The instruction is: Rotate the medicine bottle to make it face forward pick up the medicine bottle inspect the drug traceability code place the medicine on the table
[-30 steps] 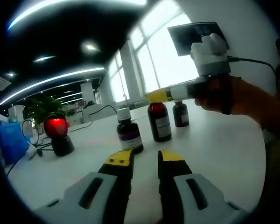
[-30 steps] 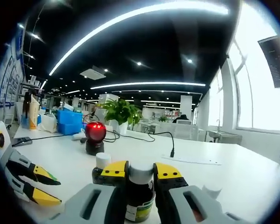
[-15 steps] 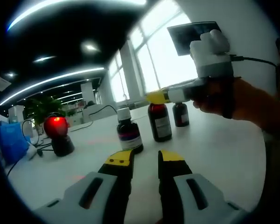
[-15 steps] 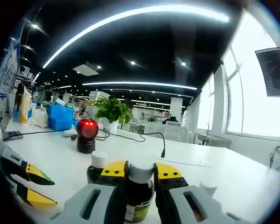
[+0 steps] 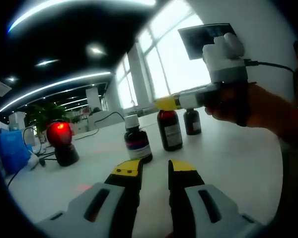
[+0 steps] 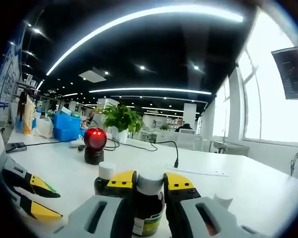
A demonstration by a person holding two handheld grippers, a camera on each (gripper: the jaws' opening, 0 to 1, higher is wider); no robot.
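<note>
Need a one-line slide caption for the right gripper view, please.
Right gripper shut on a white-capped medicine bottle above the white table, red-lit scanner beyond.

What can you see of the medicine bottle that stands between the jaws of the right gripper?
The medicine bottle is dark glass or plastic with a pale cap and a label with a green lower edge. It stands upright on the white table, between the yellow-tipped jaws of the right gripper, which close on its neck and cap.

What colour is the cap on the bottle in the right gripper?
White cap on the dark bottle, clearest in the right gripper view.
</note>
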